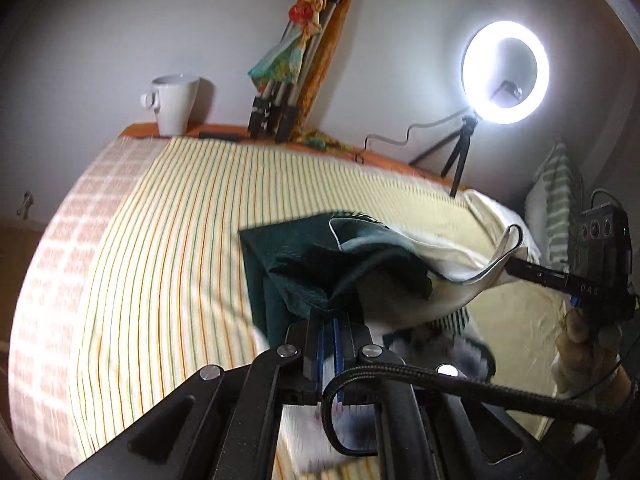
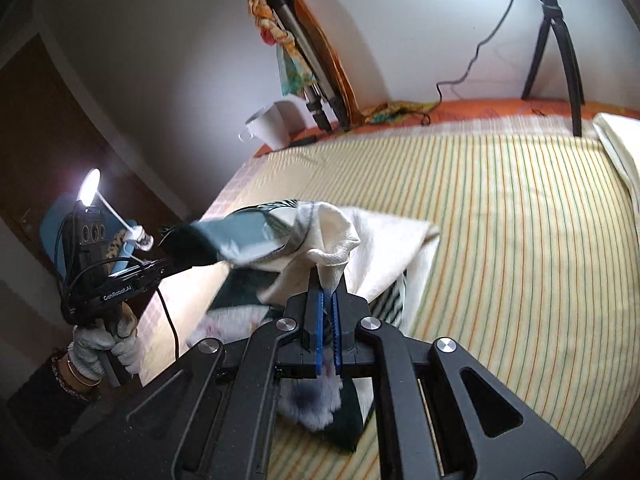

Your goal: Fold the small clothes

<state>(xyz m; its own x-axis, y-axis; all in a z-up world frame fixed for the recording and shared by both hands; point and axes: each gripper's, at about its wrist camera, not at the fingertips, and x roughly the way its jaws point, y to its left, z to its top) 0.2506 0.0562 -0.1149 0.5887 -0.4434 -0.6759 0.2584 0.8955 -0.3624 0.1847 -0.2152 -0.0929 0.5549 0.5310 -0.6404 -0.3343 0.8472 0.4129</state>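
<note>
A small garment [image 1: 360, 264], dark green outside with a cream lining, hangs stretched between both grippers above the striped bed sheet [image 1: 168, 240]. My left gripper [image 1: 326, 314] is shut on a green edge of it. In the right wrist view my right gripper [image 2: 328, 286] is shut on a cream corner of the garment [image 2: 332, 240], which drapes down to the bed. Each view shows the other gripper: the right gripper [image 1: 516, 260] pinches the cream edge at the right, and the left gripper [image 2: 168, 266], in a gloved hand [image 2: 100, 344], pinches the green edge at the left.
Along the bed's far edge stand a white mug [image 1: 176, 104], a folded tripod wrapped in colourful cloth [image 1: 296, 60] and a lit ring light on a small tripod [image 1: 504, 76]. A cream cloth [image 2: 616, 148] and a striped pillow [image 1: 560, 200] lie at the right.
</note>
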